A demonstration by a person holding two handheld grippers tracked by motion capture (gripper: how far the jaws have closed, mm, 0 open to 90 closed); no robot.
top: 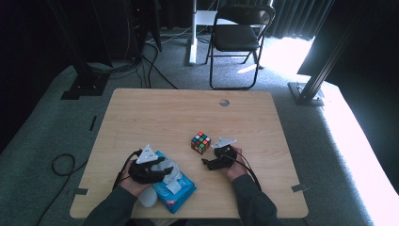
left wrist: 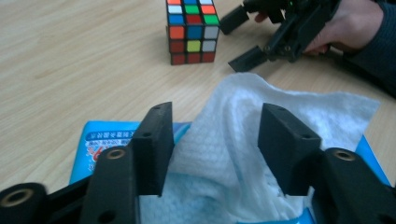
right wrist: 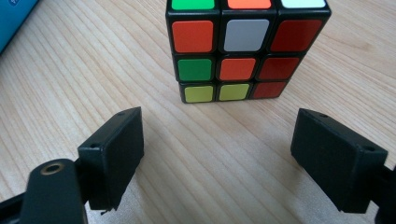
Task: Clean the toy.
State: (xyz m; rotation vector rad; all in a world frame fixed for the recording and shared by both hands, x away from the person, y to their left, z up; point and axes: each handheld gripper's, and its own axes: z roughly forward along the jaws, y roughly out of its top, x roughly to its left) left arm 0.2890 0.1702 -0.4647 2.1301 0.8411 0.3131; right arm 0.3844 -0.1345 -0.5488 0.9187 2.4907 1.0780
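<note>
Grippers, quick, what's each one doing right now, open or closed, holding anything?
Left gripper: open, jaws either side of a white wipe, not clamped on it.
Right gripper: open, holding nothing, facing the puzzle cube.

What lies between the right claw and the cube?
Nothing but bare table. In the right gripper view the right claw stands open, short of the cube, with plain wood between them.

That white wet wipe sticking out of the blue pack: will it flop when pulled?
Probably: the wet wipe already stands crumpled and folded between the open left gripper, so it looks limp. The blue pack looks soft and may lift along.
</note>
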